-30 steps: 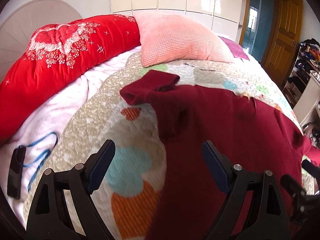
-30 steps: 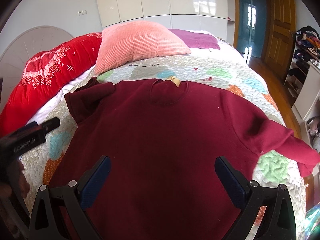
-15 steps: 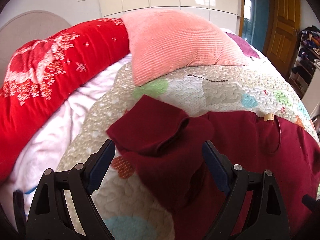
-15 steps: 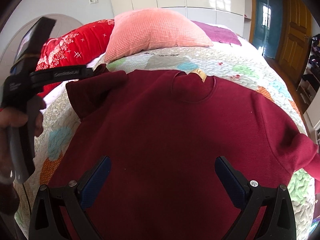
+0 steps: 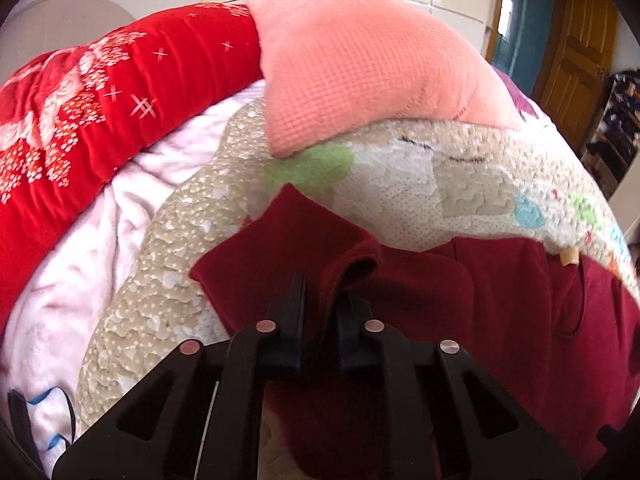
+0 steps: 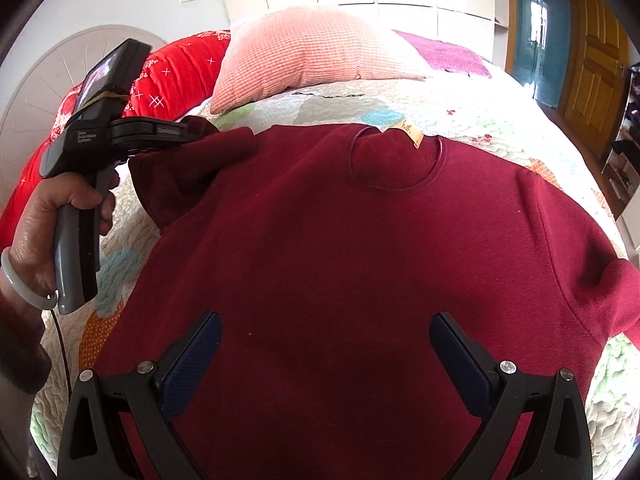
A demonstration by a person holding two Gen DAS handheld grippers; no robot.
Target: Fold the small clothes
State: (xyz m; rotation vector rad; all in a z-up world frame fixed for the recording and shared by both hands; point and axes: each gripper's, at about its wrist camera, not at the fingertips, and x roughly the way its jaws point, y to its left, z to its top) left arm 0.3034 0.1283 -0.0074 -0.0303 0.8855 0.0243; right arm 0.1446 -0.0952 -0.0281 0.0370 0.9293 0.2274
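One dark red sweater (image 6: 340, 248) lies flat on our quilt (image 6: 460, 100); left gripper (image 5: 320, 300) just clamped its folded sleeve (image 5: 280, 240) near the quilt's left edge, right gripper (image 6: 326, 344) gapes wide.

1 dark red sweater (image 6: 360, 240) w/ 2 sleeves, center frame, on 1 patchwork quilt (image 6: 460, 96). 1 pink pillow (image 6: 312, 52) at top center, 1 red floral duvet (image 5: 100, 112) at upper left, 1 purple cloth (image 6: 448, 52) at upper right. 2 grippers: left gripper (image 5: 320, 304), right gripper (image 6: 325, 344); 1 hand (image 6: 52, 220) at left edge w/ 1 pale bangle (image 6: 20, 288).
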